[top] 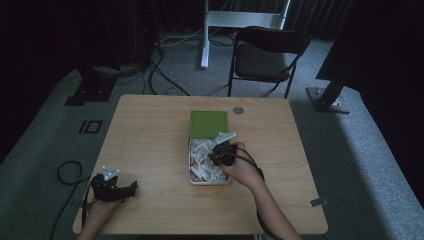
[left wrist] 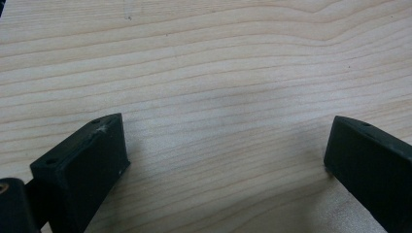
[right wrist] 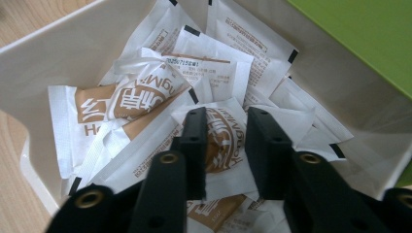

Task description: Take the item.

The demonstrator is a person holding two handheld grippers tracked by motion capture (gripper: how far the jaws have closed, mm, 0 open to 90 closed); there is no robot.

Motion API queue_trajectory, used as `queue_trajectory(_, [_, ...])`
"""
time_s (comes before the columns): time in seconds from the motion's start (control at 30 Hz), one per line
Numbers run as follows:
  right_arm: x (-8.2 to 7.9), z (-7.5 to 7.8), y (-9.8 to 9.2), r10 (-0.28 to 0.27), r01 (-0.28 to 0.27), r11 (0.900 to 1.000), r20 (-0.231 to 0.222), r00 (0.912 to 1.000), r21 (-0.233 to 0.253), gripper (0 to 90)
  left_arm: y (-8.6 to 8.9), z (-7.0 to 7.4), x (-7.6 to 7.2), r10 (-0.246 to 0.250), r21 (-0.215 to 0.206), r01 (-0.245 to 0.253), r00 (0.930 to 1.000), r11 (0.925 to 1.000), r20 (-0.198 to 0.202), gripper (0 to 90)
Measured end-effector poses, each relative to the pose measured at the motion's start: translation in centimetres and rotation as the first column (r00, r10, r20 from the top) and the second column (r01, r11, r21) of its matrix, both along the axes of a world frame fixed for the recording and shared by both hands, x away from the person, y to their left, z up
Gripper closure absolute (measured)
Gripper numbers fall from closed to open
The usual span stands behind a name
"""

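Table (top: 150,150), landmark: box (top: 191,165).
Box: on the table, middle.
Lid (top: 208,123): on the table, directly behind the box, touching its far edge.
Sachets (right wrist: 145,97): in the box, heaped and overlapping.
Right gripper (right wrist: 226,145): over the box, jaws down among the sachets.
Left gripper (top: 134,187): on the table, well left of the box, nearer the front edge.
Chair (top: 267,55): on the floor, behind the box, beyond the table.

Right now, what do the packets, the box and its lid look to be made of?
Packets: thin paper or paper-film sachets, matte white with brown print; crimped sealed edges and creases suggest it. Box: probably plastic or coated card, smooth off-white walls with a slight sheen. Lid: green, flat, matte; card or plastic, can't tell. Right gripper has its jaws narrowly parted around one packet.
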State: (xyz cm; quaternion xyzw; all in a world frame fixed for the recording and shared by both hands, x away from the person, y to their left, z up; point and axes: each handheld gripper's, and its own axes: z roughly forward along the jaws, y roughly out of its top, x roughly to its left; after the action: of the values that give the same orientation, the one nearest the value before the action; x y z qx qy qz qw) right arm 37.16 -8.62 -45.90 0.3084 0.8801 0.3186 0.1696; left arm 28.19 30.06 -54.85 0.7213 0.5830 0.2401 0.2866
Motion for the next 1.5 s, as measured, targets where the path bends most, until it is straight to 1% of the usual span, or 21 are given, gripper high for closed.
queue_trajectory(0.03, [0.0, 0.1, -0.1, -0.004, 0.004, 1.0, -0.005, 1.0, 0.016, 77.6, 0.0, 0.0, 0.0, 0.0, 0.0, 0.0, 1.0, 1.0, 0.0, 2.6])
queue_trajectory(0.2, [0.0, 0.5, -0.2, 0.0, 0.0, 0.999, -0.009, 1.0, 0.048, 82.0, 0.0, 0.0, 0.0, 0.001, -0.001, -0.001, 1.0, 1.0, 0.001, 2.7])
queue_trajectory(0.3, [-0.2, 0.8, -0.1, 0.009, -0.009, 0.999, 0.002, 1.0, 0.052, 82.6, 0.0, 0.0, 0.0, 0.003, -0.003, -0.003, 1.0, 1.0, 0.002, 2.7])
queue_trajectory(0.43, [-0.4, 1.6, -0.3, 0.009, -0.011, 0.997, 0.018, 0.9998, 0.078, 83.3, 0.0, 0.0, 0.0, 0.002, -0.002, -0.002, 1.0, 1.0, 0.001, 2.7])
queue_trajectory(0.47, [-0.4, 1.8, -0.3, 0.011, -0.012, 0.997, 0.017, 0.9998, 0.077, 83.4, 0.0, 0.0, 0.0, 0.001, -0.002, -0.001, 1.0, 1.0, 0.001, 2.6])
queue_trajectory(0.63, [-0.7, 2.8, -0.9, 0.011, -0.014, 0.993, 0.025, 0.9996, 0.12, 83.4, 0.0, 0.0, 0.0, 0.0, 0.0, 0.0, 1.0, 1.0, 0.001, 2.6])
queue_trajectory(0.7, [-0.9, 3.3, -1.1, 0.01, -0.015, 0.99, 0.038, 0.9992, 0.142, 83.4, 0.0, 0.0, 0.0, 0.0, 0.0, 0.0, 1.0, 1.0, 0.002, 2.6])
queue_trajectory(0.73, [-1.0, 3.6, -1.2, 0.013, -0.018, 0.989, 0.037, 0.9992, 0.149, 83.4, 0.0, 0.0, 0.0, 0.0, 0.0, 0.0, 1.0, 1.0, 0.002, 2.6])
queue_trajectory(0.8, [-1.2, 4.1, -1.4, 0.014, -0.022, 0.985, 0.047, 0.9988, 0.169, 83.4, 0.0, 0.0, 0.0, 0.0, 0.0, 0.0, 1.0, 1.0, 0.002, 2.7])
queue_trajectory(0.9, [-1.6, 5.0, -1.7, 0.02, -0.031, 0.984, 0.067, 0.9975, 0.178, 83.4, 0.0, 0.0, 0.0, 0.0, 0.0, 0.0, 1.0, 1.0, 0.001, 2.7])
queue_trajectory(0.97, [-1.7, 5.6, -1.9, 0.009, -0.025, 0.981, 0.084, 0.9965, 0.194, 83.4, 0.0, 0.0, 0.0, 0.0, 0.0, 0.0, 1.0, 1.0, 0.001, 2.6])
queue_trajectory(1.0, [-1.8, 5.8, -2.0, 0.014, -0.032, 0.981, 0.092, 0.9957, 0.192, 83.4, 0.0, 0.0, 0.0, 0.0, 0.0, 0.0, 1.0, 1.0, 0.001, 2.6])
queue_trajectory(1.13, [-2.0, 6.8, -2.7, 0.001, -0.037, 0.972, 0.151, 0.9885, 0.234, 83.4, 0.0, 0.0, 0.0, 0.0, 0.0, 0.0, 1.0, 1.0, 0.002, 2.6])
queue_trajectory(1.17, [-2.0, 7.0, -2.9, -0.006, -0.033, 0.971, 0.159, 0.9872, 0.235, 83.4, 0.0, 0.0, 0.0, 0.0, 0.0, 0.0, 1.0, 1.0, 0.002, 2.6])
queue_trajectory(1.2, [-2.0, 7.2, -3.1, -0.007, -0.032, 0.972, 0.163, 0.9865, 0.234, 83.4, 0.0, 0.0, 0.0, 0.0, 0.0, 0.0, 1.0, 1.0, 0.002, 2.6])
queue_trajectory(1.23, [-2.0, 7.4, -3.3, -0.014, -0.028, 0.969, 0.17, 0.9854, 0.245, 83.4, 0.0, 0.0, 0.0, 0.001, 0.0, -0.001, 1.0, 1.0, 0.002, 2.6])
queue_trajectory(1.27, [-2.0, 7.5, -3.5, -0.018, -0.023, 0.97, 0.169, 0.9855, 0.24, 83.4, 0.0, 0.0, 0.0, 0.001, 0.0, -0.001, 1.0, 1.0, 0.002, 2.6])
queue_trajectory(1.33, [-2.0, 7.7, -4.0, -0.036, -0.01, 0.969, 0.178, 0.9833, 0.248, 83.4, 0.0, 0.0, 0.0, 0.001, 0.0, -0.001, 1.0, 1.0, 0.002, 2.6])
queue_trajectory(1.37, [-1.9, 7.7, -4.2, -0.038, -0.007, 0.97, 0.177, 0.9836, 0.245, 83.4, 0.0, 0.0, 0.0, 0.0, 0.0, 0.0, 1.0, 1.0, 0.002, 2.6])
queue_trajectory(1.47, [-1.7, 7.7, -5.0, -0.073, 0.023, 0.968, 0.191, 0.9789, 0.251, 83.4, 0.0, 0.0, 0.0, 0.0, 0.0, 0.0, 1.0, 1.0, 0.002, 2.6])
queue_trajectory(1.5, [-1.7, 7.7, -5.3, -0.087, 0.034, 0.965, 0.194, 0.9772, 0.259, 83.4, 0.0, 0.0, 0.0, 0.0, 0.0, 0.0, 1.0, 1.0, 0.002, 2.6])
